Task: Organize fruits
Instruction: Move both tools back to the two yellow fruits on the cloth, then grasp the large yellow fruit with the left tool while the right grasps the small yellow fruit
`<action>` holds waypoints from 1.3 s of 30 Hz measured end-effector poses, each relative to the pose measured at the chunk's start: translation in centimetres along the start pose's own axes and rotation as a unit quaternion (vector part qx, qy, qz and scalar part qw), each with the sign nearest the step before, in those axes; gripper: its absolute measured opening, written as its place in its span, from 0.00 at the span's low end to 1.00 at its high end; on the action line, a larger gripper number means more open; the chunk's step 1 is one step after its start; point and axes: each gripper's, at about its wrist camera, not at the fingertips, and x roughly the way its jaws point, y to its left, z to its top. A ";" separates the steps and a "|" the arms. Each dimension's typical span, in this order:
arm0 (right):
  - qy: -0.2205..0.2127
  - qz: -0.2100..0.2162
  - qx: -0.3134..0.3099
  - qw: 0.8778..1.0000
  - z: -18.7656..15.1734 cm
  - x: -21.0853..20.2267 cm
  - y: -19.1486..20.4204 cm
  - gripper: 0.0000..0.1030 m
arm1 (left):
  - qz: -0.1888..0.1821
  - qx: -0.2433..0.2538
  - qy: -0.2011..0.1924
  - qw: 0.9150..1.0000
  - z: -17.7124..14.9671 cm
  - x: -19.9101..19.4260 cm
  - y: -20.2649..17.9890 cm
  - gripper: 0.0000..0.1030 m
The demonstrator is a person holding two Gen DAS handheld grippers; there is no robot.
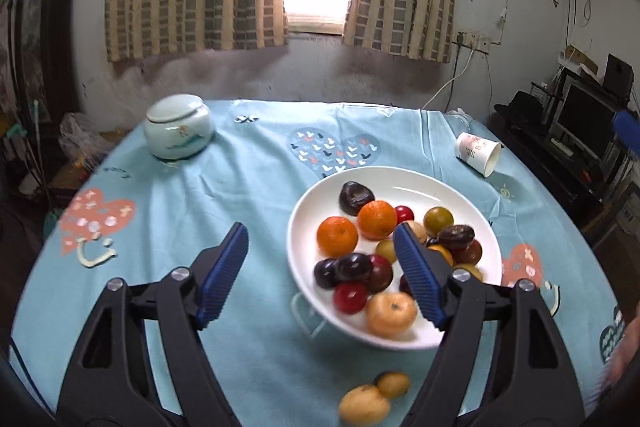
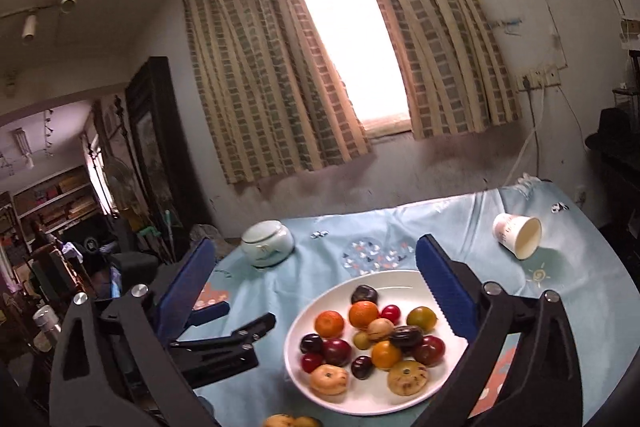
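Observation:
A white plate (image 1: 308, 279) on the light-blue tablecloth holds several fruits: oranges (image 1: 337, 235), dark plums (image 1: 352, 267), red ones and yellow ones. The plate also shows in the right wrist view (image 2: 298, 371). Two yellow fruits (image 1: 374, 397) lie on the cloth in front of the plate; they show at the bottom edge of the right wrist view (image 2: 290, 421). My left gripper (image 1: 320, 247) is open and empty, above the plate's left side. My right gripper (image 2: 316, 259) is open and empty, high above the plate. The left gripper's fingers (image 2: 208, 311) show at the plate's left.
A pale lidded ceramic jar (image 1: 178, 131) stands at the table's far left. A paper cup (image 1: 478, 153) lies on its side at the far right. A wall with curtains and a window is behind the table. Dark furniture stands at the right.

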 end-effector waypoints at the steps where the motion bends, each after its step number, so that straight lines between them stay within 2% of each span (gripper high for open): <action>1: 0.002 0.010 -0.003 1.000 -0.2 -0.8 0.8 0.98 | 0.006 0.008 0.000 1.000 -1.0 -0.7 0.1 0.79; 4: 0.025 0.020 -0.004 0.999 -1.7 -1.9 2.0 0.98 | 0.031 0.024 0.014 0.999 -4.3 -1.8 0.7 0.83; 6: 0.034 0.004 -0.004 0.999 -4.0 -2.8 1.7 0.99 | 0.025 0.029 0.033 0.999 -6.3 -1.9 1.0 0.83; 8: 0.034 -0.024 0.022 0.999 -6.8 -3.7 0.5 0.99 | 0.017 0.036 0.046 0.998 -8.3 -2.1 1.2 0.83; 11: 0.101 -0.053 0.069 0.991 -9.5 -2.8 -1.6 0.99 | 0.024 0.062 0.060 0.996 -10.2 -2.0 0.8 0.83; 13: 0.112 -0.047 0.110 0.986 -10.0 -2.4 -2.9 0.99 | 0.012 0.074 0.060 0.995 -10.6 -1.9 0.1 0.83; 16: 0.115 -0.055 0.138 0.982 -10.4 -2.5 -3.7 0.99 | -0.002 0.086 0.064 0.994 -11.0 -1.6 -0.4 0.83; 28: 0.129 -0.056 0.144 0.980 -10.9 -2.4 -4.0 0.99 | -0.030 0.098 0.091 0.991 -11.6 0.1 -1.6 0.82; 35: 0.140 -0.057 0.146 0.978 -11.1 -2.0 -4.1 0.99 | -0.048 0.099 0.103 0.989 -11.6 0.7 -2.0 0.70; 38: 0.147 -0.057 0.144 0.977 -11.4 -1.8 -4.0 0.99 | -0.056 0.103 0.110 0.987 -11.7 0.9 -2.3 0.63; 39: 0.150 -0.057 0.143 0.977 -11.5 -1.7 -3.9 0.99 | -0.062 0.103 0.114 0.986 -11.7 1.0 -2.3 0.57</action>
